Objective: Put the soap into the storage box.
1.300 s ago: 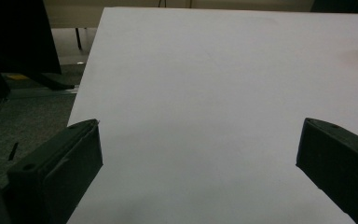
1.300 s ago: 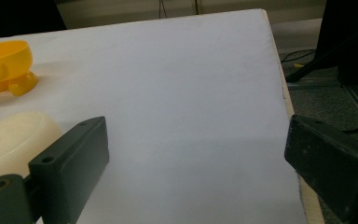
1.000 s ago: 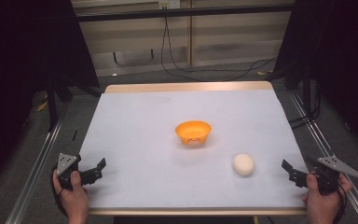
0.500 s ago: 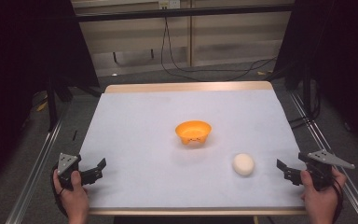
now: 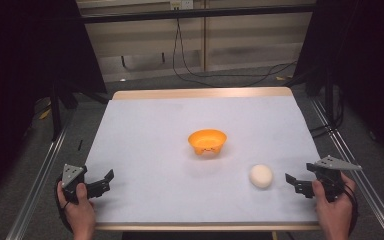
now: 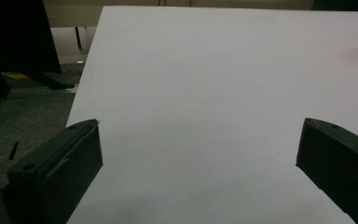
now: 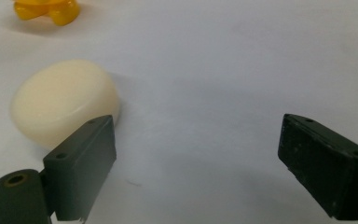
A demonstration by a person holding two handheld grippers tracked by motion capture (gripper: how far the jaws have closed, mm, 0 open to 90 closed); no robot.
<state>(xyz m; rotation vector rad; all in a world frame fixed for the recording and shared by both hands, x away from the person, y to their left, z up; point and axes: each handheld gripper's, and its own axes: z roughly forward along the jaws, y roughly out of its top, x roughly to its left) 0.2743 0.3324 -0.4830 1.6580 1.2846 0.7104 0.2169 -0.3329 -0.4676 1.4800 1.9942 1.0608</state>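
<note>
White table (image 5: 150, 150); right gripper view reveals bowl's (image 7: 46, 10) feet.

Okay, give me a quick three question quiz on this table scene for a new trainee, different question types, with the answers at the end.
1. True or false: the cream round object lies inside the orange bowl.
2. Which tool is nearer the cream round object? A) left tool B) right tool
3. Fill in: in the right gripper view, the cream round object sits just beyond the ____ jaw of that view, not between the two jaws.

Key
1. False; it lies on the white table, apart from the bowl.
2. B
3. left
</note>
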